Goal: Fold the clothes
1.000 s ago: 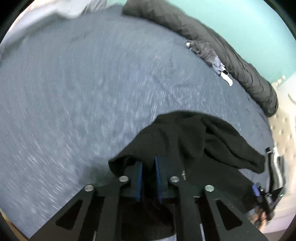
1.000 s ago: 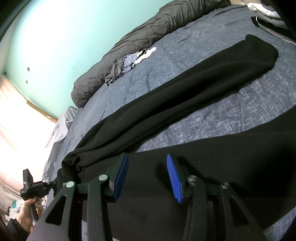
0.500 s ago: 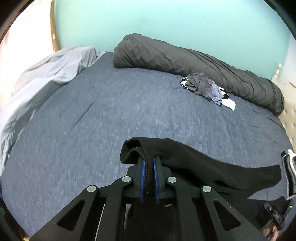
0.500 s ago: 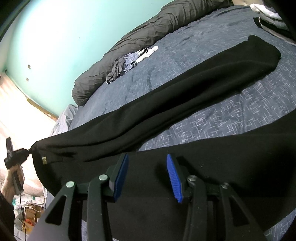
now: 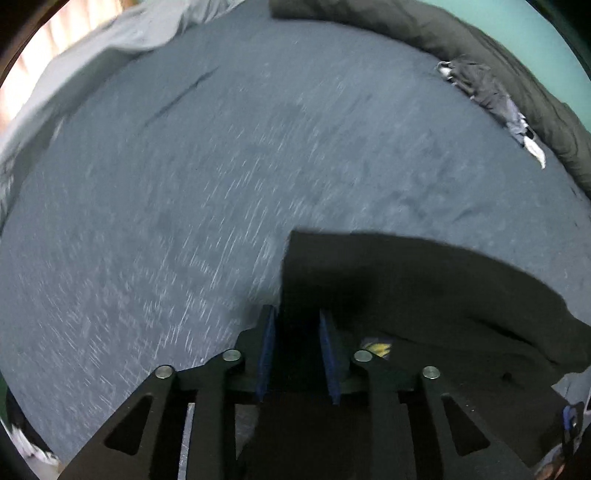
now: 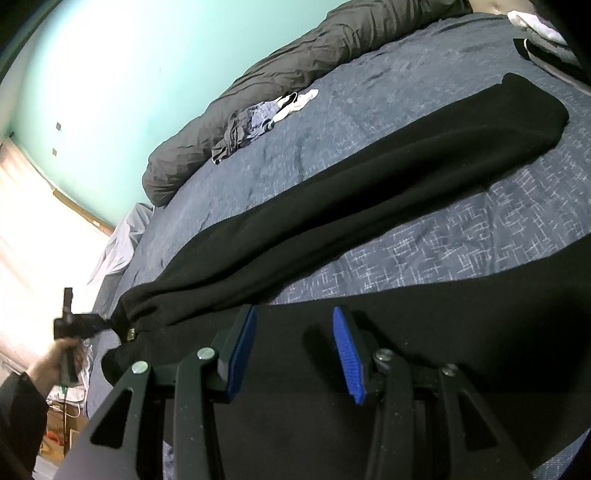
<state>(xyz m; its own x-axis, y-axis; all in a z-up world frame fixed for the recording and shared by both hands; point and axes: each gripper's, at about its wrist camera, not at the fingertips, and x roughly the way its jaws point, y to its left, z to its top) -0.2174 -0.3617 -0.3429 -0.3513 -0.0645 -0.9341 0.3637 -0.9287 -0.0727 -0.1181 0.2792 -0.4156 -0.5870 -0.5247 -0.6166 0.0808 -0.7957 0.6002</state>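
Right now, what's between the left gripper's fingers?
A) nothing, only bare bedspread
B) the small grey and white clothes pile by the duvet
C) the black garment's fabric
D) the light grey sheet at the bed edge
C: in the left wrist view, the black garment fills the gap between the left gripper pads; the clothes pile lies far off beside the rolled duvet.

- You face a turquoise wall [image 6: 110, 74] behind the bed [image 5: 221, 184], which wears a dark blue patterned sheet.
- A rolled grey duvet [image 6: 295, 59] lies along the bed's far edge, against that wall.
- Bright daylight washes in from your left, past a pale grey sheet [image 5: 110, 40] bunched at the bed's corner.
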